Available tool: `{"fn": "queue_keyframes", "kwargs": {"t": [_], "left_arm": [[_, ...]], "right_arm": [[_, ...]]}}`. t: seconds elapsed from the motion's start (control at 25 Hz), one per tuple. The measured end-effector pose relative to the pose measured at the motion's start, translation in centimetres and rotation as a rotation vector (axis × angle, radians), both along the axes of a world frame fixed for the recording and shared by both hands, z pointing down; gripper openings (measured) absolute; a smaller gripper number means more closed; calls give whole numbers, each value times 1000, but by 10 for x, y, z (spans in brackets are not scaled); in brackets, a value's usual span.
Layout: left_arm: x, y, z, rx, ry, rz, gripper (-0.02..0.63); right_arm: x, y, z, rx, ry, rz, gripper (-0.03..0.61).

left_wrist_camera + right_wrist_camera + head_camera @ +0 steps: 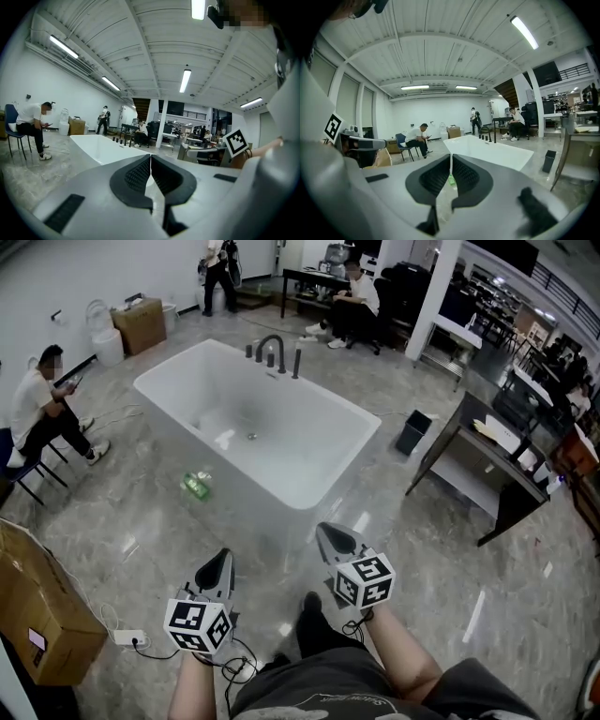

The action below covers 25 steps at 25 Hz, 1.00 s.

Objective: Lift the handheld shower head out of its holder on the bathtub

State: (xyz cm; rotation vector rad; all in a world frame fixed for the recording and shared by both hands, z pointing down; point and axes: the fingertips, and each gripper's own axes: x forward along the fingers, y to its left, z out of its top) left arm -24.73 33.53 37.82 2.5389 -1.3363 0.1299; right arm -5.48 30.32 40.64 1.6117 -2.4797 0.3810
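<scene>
Standing in its holder on the far rim of the bathtub [349, 409], just right of the faucet [270, 345], the handheld shower head [296, 363] has its long axis near vertical, tip upward. The left gripper [225, 557] and right gripper [322, 529] hover short of the tub's near end, well apart from it, both with jaws pressed together on nothing.

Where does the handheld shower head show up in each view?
Head view: the handheld shower head stands upright at the tub's far rim, right of the faucet.
Left gripper view: shower head is tiny, left of centre, at the tub's far end.
Right gripper view: shower head is a thin post, right of centre.
Shared landmark: the white bathtub.
</scene>
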Motion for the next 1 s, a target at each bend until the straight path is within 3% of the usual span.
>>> {"fn": "queue_keyframes", "kwargs": {"t": [0.28,0.68,1.0], "left_arm": [[34,-82,8,-10,-37,-4,15],[105,-237,20,-65,-34,-129,15],[139,-319,25,-66,-65,-114,15]], "right_arm": [[42,-95,18,-15,-47,27,31],[128,-249,42,-79,-81,-31,31],[157,-325,44,-83,-97,-18,31]]}}
